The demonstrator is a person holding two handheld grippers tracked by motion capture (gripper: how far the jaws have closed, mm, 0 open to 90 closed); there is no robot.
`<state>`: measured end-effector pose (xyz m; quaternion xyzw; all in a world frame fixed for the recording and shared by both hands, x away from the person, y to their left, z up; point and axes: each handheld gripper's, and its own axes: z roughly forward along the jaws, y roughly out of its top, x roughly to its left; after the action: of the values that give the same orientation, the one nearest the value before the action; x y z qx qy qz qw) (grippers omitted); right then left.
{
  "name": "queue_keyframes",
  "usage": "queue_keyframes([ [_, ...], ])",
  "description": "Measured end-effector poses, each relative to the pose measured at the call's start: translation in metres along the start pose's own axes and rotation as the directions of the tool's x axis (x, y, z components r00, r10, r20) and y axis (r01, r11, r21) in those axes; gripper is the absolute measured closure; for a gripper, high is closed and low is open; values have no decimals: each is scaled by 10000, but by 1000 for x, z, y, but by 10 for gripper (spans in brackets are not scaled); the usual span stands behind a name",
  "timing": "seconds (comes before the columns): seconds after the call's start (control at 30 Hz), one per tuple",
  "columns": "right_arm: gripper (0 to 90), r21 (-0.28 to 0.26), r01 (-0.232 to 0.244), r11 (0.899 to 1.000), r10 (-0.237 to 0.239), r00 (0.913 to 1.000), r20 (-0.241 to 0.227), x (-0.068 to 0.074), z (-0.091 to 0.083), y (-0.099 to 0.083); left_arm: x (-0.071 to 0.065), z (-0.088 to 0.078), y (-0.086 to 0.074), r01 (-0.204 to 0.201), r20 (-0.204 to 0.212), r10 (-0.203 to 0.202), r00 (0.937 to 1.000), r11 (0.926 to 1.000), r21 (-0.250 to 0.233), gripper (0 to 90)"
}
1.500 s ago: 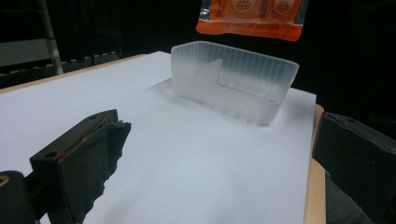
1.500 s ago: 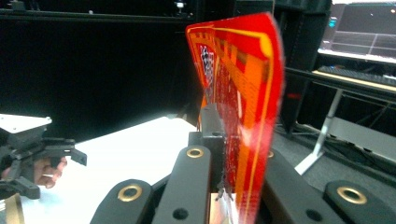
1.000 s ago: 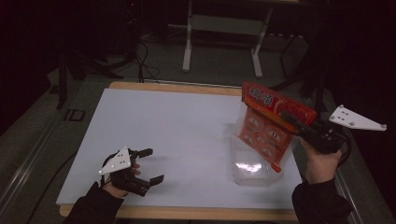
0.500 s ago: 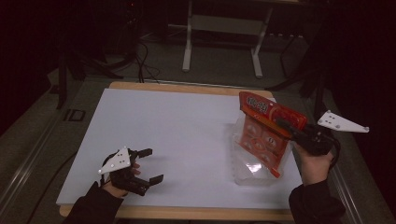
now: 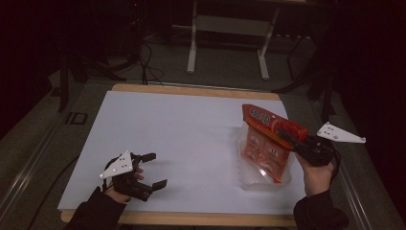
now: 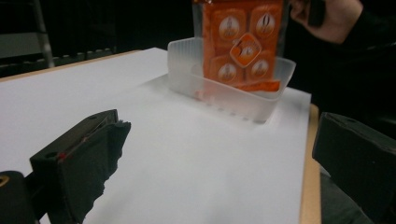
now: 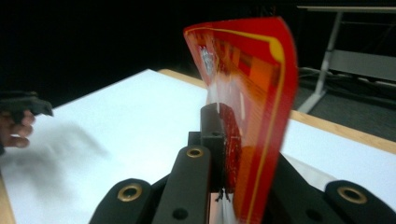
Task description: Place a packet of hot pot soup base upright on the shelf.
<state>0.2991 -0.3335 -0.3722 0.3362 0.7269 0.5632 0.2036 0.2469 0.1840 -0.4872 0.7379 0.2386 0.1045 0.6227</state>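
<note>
High view: right gripper (image 5: 287, 136) clamped on the top of the orange bag (image 5: 266, 143), whose lower end sits in the clear tub (image 5: 249, 179) at the table's (image 5: 182, 124) right side. Left gripper view: left gripper (image 6: 215, 154) jaws wide apart, empty, over bare table, with bag and tub ahead. Right gripper view: jaws pinch the bag's top edge.

The high view looks forward and down over my whole bench (image 5: 182, 139). My left gripper's camera sits low, facing across to the clear tub (image 6: 233, 93); my right gripper's camera presses close against the orange packet (image 7: 252, 93), which both share.
</note>
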Motion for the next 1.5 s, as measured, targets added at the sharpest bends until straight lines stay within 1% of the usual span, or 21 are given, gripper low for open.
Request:
queue_keyframes([
  [0.13, 900, 203, -161, 9997, 161, 9999, 16, -5, -2, -9, -1, 0, 0, -47, -44, 48, 10000, 10000, 18, 17],
  [0.2, 900, 159, -269, 9995, 268, 9996, 69, -7, -5, -13, -1, 1, 0, -86, -53, 87, 9999, 9999, 85, 17],
  [0.27, 900, 19, -402, 9992, 402, 9992, 23, -10, -8, -16, -1, 1, -1, -98, -30, 98, 9999, 9999, 114, 17],
  [0.33, 900, 2, -396, 9992, 396, 9992, 107, -11, -10, -17, -2, 2, -1, -121, -13, 122, 9999, 9998, 124, 17],
  [0.4, 899, -15, -377, 9993, 377, 9992, 142, -11, -11, -17, -2, 2, -1, -105, 56, 105, 9999, 9999, 18, 17],
  [0.47, 897, 36, -176, 9998, 175, 9993, 343, -10, -10, -17, -2, 1, 0, -111, 43, 111, 9999, 9999, 5, 17],
  [0.53, 894, 57, -165, 9998, 163, 9992, 367, -10, -10, -17, -1, 1, 0, -36, 45, 36, 10000, 10000, -18, 17],
  [0.6, 885, 149, -215, 9997, 209, 9990, 394, -10, -7, -16, -1, 0, 0, -52, 20, 52, 10000, 10000, 7, 17],
  [0.63, 884, 183, -199, 9996, 191, 9988, 453, -10, -6, -15, -1, 0, 0, -60, 16, 60, 10000, 10000, 20, 17],
  [0.73, 885, 258, -105, 9996, 83, 9965, 833, -12, -6, -15, -1, 0, -1, -68, 6, 68, 10000, 10000, 43, 17],
  [0.8, 883, 190, -381, 9991, 365, 9961, 808, -15, -6, -16, 0, 1, -1, -23, 28, 23, 10000, 10000, 50, 17],
  [0.83, 869, 159, -480, 9987, 466, 9958, 782, -17, -7, -16, -1, 1, -1, -42, 28, 42, 10000, 10000, 64, 17],
  [0.87, 845, 179, -550, 9983, 533, 9949, 856, -18, -7, -17, -1, 1, -1, -52, 41, 52, 10000, 10000, 66, 17],
  [0.97, 791, 187, -556, 9983, 534, 9934, 1019, -21, -8, -19, -1, 1, -1, -38, 41, 38, 10000, 10000, 67, 17],
  [1.03, 772, 88, -703, 9975, 690, 9919, 1063, -24, -11, -19, -1, 1, -1, -23, 36, 22, 10000, 10000, 79, 17],
  [1.13, 714, 52, -714, 9974, 700, 9883, 1352, -26, -15, -20, -1, 2, -1, -47, 57, 47, 10000, 9999, 98, 17],
  [1.2, 651, 150, -784, 9968, 752, 9849, 1558, -28, -16, -22, -1, 2, -1, -47, 72, 46, 10000, 9999, 94, 17],
  [1.3, 596, 431, -1014, 9939, 924, 9802, 1752, -31, -15, -27, -1, 3, -1, -75, 74, 74, 9999, 9999, 121, 17],
  [1.37, 560, 506, -1099, 9927, 990, 9781, 1831, -32, -15, -29, -1, 2, -1, -49, 77, 49, 10000, 9999, 111, 17],
  [1.43, 526, 530, -1062, 9929, 938, 9757, 1980, -32, -14, -31, -1, 2, -1, -56, 78, 56, 10000, 9999, 118, 17],
  [1.5, 458, 557, -994, 9935, 850, 9719, 2194, -33, -15, -32, -1, 3, -1, -50, 88, 49, 9999, 9999, 123, 17],
])
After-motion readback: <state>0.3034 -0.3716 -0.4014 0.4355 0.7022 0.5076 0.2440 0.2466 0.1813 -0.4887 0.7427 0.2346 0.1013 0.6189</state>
